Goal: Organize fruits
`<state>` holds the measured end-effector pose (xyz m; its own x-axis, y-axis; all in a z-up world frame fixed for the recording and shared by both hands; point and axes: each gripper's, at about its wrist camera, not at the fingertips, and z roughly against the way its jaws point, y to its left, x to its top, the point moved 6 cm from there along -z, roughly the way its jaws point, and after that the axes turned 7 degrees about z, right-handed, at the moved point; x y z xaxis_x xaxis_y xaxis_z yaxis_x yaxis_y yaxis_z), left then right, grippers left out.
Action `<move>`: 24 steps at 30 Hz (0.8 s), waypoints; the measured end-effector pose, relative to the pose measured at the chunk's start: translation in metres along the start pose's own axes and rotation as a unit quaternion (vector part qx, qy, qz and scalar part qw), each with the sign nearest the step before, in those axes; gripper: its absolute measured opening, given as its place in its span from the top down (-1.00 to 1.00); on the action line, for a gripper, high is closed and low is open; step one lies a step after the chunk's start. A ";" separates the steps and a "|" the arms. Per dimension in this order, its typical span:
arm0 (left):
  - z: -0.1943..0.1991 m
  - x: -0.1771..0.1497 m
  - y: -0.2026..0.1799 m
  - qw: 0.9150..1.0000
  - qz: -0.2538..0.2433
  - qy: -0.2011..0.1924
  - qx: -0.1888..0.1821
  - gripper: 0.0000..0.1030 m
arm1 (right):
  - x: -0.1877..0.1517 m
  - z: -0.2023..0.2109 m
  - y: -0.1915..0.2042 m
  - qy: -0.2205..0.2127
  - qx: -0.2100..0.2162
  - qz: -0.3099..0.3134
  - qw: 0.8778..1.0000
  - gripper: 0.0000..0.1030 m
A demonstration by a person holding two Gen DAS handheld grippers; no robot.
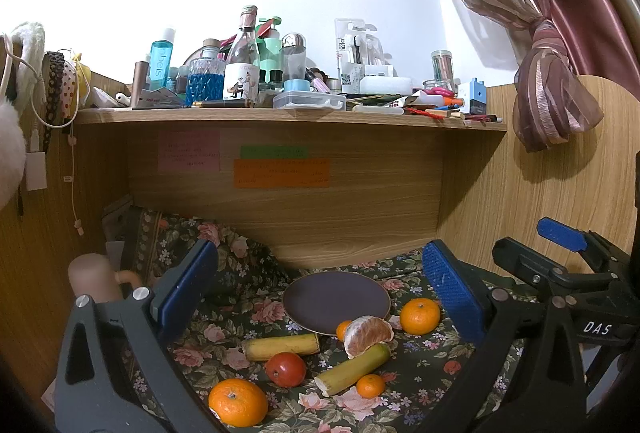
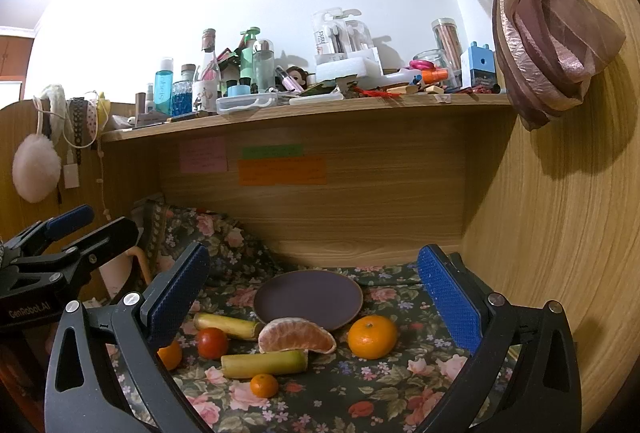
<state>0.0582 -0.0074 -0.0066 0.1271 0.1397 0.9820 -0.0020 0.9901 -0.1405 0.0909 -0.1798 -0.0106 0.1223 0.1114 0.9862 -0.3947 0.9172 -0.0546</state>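
Hovering over the counter (image 2: 360, 405), both grippers spread wide and empty: left gripper (image 1: 320, 293), right gripper (image 2: 316, 297). Plate (image 2: 308, 299) bare; fruit lies loose in front. Peeled orange half (image 2: 297, 335) looks soft, so pinch gently across its sides; whole orange (image 2: 372, 337) seems firm but may roll.

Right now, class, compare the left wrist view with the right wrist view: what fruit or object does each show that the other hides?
Only the left wrist view shows a tiny orange tucked behind the peeled segment, and the large near orange in full. Only the right wrist view shows the fluffy earmuff whole. Both share the purple plate, the tomato, two banana pieces and open tongs.
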 end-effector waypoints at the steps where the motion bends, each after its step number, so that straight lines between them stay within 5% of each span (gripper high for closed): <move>1: 0.000 0.000 0.000 1.000 0.000 0.000 0.000 -1.00 | 0.000 0.000 0.000 0.000 0.000 0.000 1.000 -1.00; 24: 0.000 0.001 -0.002 1.000 -0.001 0.000 0.000 -1.00 | -0.001 0.000 0.003 0.001 0.002 0.000 1.000 -1.00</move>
<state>0.0585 -0.0091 -0.0057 0.1267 0.1376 0.9824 -0.0023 0.9904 -0.1384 0.0900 -0.1770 -0.0114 0.1246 0.1130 0.9857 -0.3984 0.9156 -0.0546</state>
